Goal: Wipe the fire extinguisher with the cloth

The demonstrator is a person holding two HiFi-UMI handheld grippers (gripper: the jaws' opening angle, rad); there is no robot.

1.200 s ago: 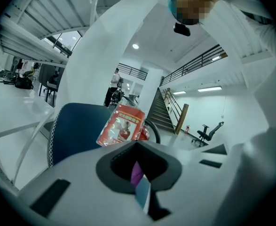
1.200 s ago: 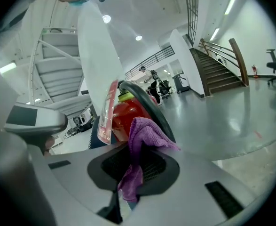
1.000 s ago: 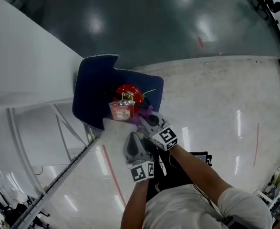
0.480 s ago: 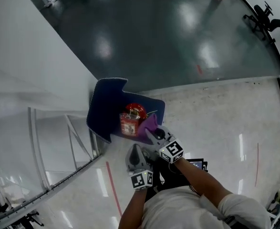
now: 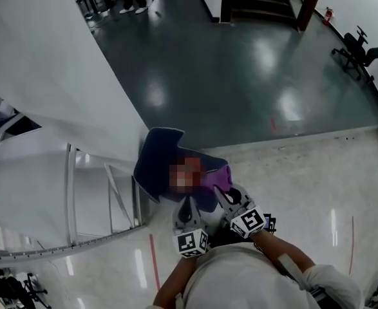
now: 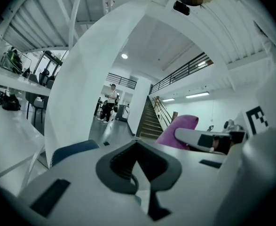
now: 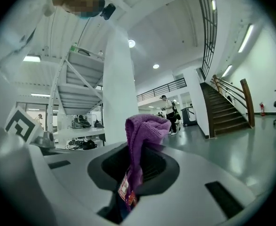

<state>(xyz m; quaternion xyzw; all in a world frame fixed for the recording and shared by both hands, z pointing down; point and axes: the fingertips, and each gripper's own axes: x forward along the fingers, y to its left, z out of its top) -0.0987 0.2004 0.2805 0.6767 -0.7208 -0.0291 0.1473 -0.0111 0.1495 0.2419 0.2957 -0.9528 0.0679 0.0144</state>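
A: Entry, left gripper (image 6: 138,143). State of the jaws?

B: Closed tip to tip, nothing between them. In the head view it sits low in the frame, just left of the right gripper (image 5: 225,193), and its marker cube (image 5: 187,242) faces up.

A: Right gripper?

B: Clamped on the purple cloth (image 7: 145,127). The cloth stands up out of the jaws in a folded bunch, and a small printed label (image 7: 125,190) hangs from it down in the jaw gap.

A: Location of the fire extinguisher (image 5: 186,172)?

B: It stands on the blue mat (image 5: 155,163), just beside the foot of the white pillar (image 5: 79,82). Only a reddish shape reads there, and no detail can be made out. The mat lies where the dark green floor (image 5: 240,69) meets the pale floor (image 5: 317,185).

A: Cloth relative to the extinguisher?

B: In the head view the cloth lies just to the right of the red shape, over the mat's right edge. Whether they touch, I cannot tell.

A: Surroundings?

B: A staircase (image 7: 227,102) rises at the right of the right gripper view. A person (image 6: 110,102) stands far back on the green floor. An office chair (image 5: 359,47) sits at the far right of the head view.
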